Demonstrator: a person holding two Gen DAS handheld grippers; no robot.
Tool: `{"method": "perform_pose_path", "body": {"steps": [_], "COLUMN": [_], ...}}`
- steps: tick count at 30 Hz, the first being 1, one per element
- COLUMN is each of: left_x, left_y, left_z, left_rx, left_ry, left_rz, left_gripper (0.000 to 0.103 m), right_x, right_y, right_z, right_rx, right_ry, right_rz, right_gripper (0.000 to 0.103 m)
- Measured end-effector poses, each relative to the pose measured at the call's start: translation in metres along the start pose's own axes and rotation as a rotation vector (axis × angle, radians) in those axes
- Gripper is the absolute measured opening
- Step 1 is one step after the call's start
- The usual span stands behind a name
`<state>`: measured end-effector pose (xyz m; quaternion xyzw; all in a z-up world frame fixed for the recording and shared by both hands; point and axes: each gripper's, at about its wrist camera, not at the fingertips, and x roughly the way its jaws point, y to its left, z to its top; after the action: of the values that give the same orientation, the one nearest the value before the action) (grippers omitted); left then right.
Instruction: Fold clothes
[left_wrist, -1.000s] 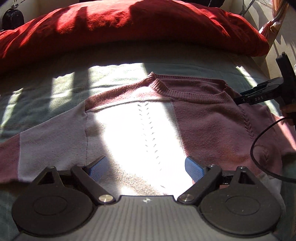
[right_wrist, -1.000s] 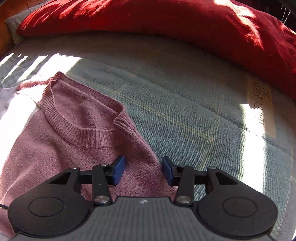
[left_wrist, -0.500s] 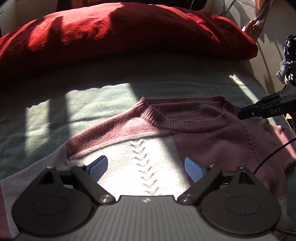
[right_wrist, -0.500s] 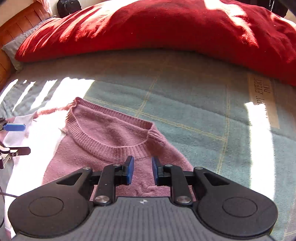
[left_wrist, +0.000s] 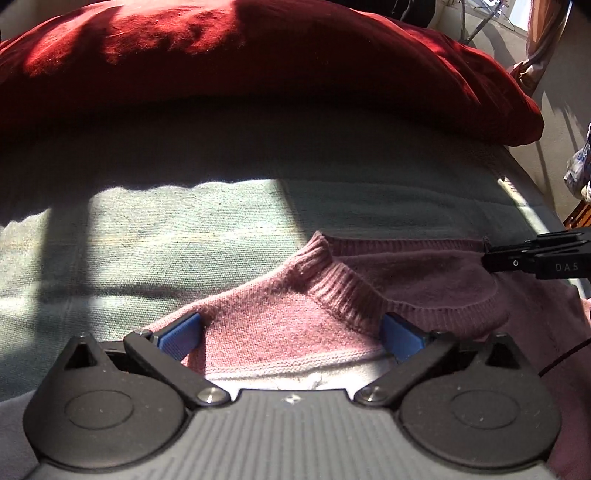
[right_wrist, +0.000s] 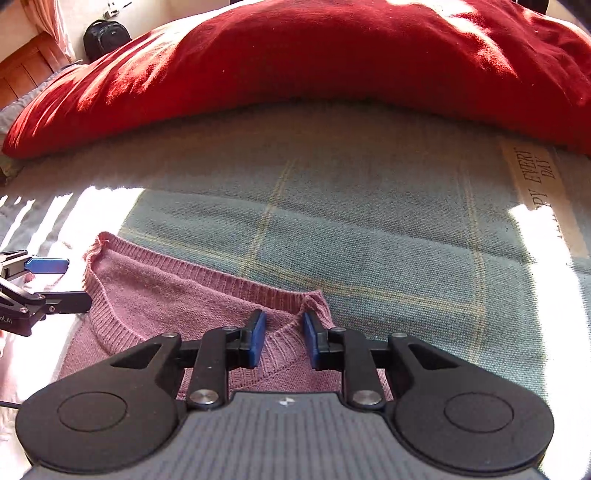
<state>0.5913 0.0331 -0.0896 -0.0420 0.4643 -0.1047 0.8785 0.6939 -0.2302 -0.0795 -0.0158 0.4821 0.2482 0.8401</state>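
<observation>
A pink knit sweater (left_wrist: 424, 280) with a pale front panel lies flat on the bed, neckline toward the pillows. My left gripper (left_wrist: 291, 336) hovers low over its left shoulder beside the ribbed collar. Its jaws are opening wide and straddle the knit without pressing it. The right wrist view shows the same gripper (right_wrist: 62, 282) at the far left edge. My right gripper (right_wrist: 282, 339) sits at the sweater's (right_wrist: 166, 291) right shoulder by the collar corner. Its narrow jaws are easing apart a little, and a fold of knit is still pinched between the pads. Its black tips (left_wrist: 491, 258) show in the left wrist view.
The grey-green checked bedspread (right_wrist: 369, 240) runs beyond the sweater, with a printed label (right_wrist: 535, 177) at right. A big red duvet (left_wrist: 258, 55) lies bunched across the head of the bed. The bed's right edge and floor (left_wrist: 546, 122) show beyond, and a black bag (right_wrist: 105, 35) stands at the back left.
My left gripper came forward and down from the chest panel to the left shoulder, and its jaws widened. My right gripper's jaws narrowed around the shoulder knit beside the collar, and it rolled.
</observation>
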Motion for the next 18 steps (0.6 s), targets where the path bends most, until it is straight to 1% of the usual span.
{"method": "perform_pose_path", "body": {"steps": [1, 2, 3, 4, 5, 7, 9, 10, 12, 18], "left_x": [-0.004, -0.008, -0.014, -0.021, -0.028, -0.045, -0.062, -0.07, -0.083, -0.12], "left_y": [-0.001, -0.001, -0.002, -0.002, -0.002, -0.004, -0.008, -0.01, -0.017, -0.04], "left_z": [-0.002, -0.003, -0.006, -0.008, -0.012, -0.021, -0.031, -0.036, -0.047, -0.08], "left_rx": [0.003, 0.003, -0.004, -0.015, -0.024, -0.035, -0.045, -0.05, -0.05, -0.045], "left_ry": [0.0, 0.002, 0.005, 0.009, 0.01, 0.0, -0.01, -0.011, -0.002, 0.036], "left_rz": [-0.003, -0.008, -0.011, -0.014, -0.013, -0.007, -0.002, -0.001, -0.004, -0.018], "left_gripper": [0.102, 0.102, 0.102, 0.102, 0.102, 0.102, 0.102, 0.102, 0.102, 0.102], "right_x": [-0.002, -0.005, -0.009, -0.014, -0.021, -0.038, -0.058, -0.067, -0.083, -0.121], "right_y": [-0.002, -0.004, -0.006, -0.006, -0.004, 0.005, 0.013, 0.017, 0.024, 0.055], "right_z": [-0.001, -0.001, -0.001, -0.002, -0.003, -0.008, -0.018, -0.023, -0.037, -0.092], "right_rx": [0.011, 0.022, 0.051, 0.074, 0.086, 0.078, 0.073, 0.074, 0.089, 0.106], "right_ry": [-0.002, -0.003, 0.001, 0.002, -0.004, -0.017, -0.03, -0.029, -0.028, 0.043], "right_rz": [0.013, 0.027, 0.053, 0.073, 0.082, 0.089, 0.113, 0.128, 0.147, 0.196], "right_gripper": [0.028, 0.031, 0.036, 0.044, 0.05, 0.055, 0.057, 0.059, 0.062, 0.063]}}
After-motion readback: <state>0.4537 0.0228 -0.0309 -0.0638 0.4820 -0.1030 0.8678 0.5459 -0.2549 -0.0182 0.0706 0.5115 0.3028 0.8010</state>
